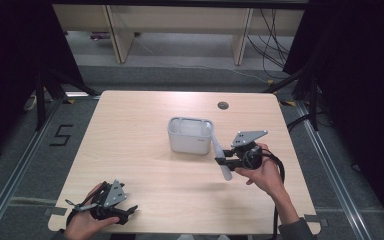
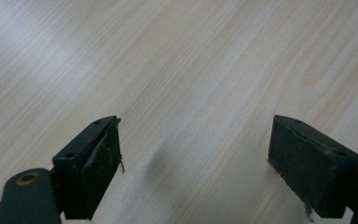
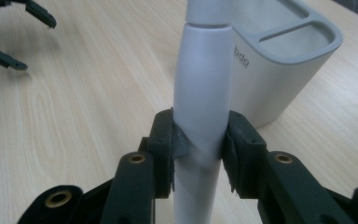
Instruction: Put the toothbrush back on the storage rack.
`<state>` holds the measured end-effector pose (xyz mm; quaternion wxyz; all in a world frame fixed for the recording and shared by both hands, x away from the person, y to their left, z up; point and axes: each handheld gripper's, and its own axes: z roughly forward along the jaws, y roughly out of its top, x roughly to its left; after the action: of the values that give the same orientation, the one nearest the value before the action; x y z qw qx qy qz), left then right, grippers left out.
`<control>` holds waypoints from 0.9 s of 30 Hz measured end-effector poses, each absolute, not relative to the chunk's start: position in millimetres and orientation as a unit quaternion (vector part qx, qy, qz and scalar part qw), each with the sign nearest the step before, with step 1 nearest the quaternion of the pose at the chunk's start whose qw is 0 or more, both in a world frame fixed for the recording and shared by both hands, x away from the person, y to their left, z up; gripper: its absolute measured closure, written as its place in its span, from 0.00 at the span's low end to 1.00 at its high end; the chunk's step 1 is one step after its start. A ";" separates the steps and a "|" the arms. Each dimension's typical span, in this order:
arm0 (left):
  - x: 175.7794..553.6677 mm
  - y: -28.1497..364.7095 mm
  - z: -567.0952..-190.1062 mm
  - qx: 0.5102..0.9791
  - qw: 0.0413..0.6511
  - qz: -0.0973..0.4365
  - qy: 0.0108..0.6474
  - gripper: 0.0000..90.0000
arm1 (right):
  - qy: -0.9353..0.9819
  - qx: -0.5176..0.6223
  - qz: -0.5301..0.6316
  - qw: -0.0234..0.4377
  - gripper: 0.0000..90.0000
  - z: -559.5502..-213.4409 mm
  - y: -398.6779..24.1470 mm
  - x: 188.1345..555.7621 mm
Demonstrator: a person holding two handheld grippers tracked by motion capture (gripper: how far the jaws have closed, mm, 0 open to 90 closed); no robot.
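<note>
A pale wood-grain bench [image 1: 145, 150] is seen from the high view, with a person's forearms entering from the near edge. A grey-white holder [image 1: 190, 134] with rounded corners stands near the middle of the bench; its open top is divided into compartments, as seen in the right gripper view [image 3: 284, 51].

The right gripper [image 1: 223, 161] is held just beside the holder's right-hand near corner, clear of the bench surface. Its fingers [image 3: 161, 140] are clamped on a white toothbrush-like handle [image 1: 219, 152] — the pads are pressed against both sides of the thick lower part of the shaft [image 3: 200, 107]. The handle is held slanted in the high view, its upper end lying at the holder's rim and its lower end hanging below the fingers above the bench. Whether the upper end is inside a compartment or merely against the rim cannot be told; the head is cut off in the right gripper view. A grey three-cornered plate is carried on top of this gripper.

The left gripper [image 1: 130, 210] is held at the near left corner of the bench, well apart from the holder. Its fingers [image 2: 98, 163] are spread wide — nothing but bare bench is between them.

A small round grommet [image 1: 223, 105] is set into the far side of the bench.
</note>
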<state>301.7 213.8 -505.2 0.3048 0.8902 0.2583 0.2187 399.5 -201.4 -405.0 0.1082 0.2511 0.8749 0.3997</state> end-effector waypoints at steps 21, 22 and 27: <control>301.7 213.9 -505.3 0.891 0.305 0.218 0.258 0.18 | 0.825 0.281 0.470 0.139 0.74 -384.3 -198.4 419.6; 301.5 213.7 -505.5 0.890 0.306 0.217 0.260 0.18 | 0.823 0.284 0.470 0.146 0.74 -379.8 -198.6 422.5; 301.4 213.7 -505.7 0.889 0.307 0.215 0.262 0.18 | 0.818 0.283 0.478 0.147 0.74 -373.5 -197.4 429.5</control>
<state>301.4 213.7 -505.7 0.3072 0.8891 0.2625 0.2149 429.5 -197.4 -373.5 0.1470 0.2834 0.8181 0.4783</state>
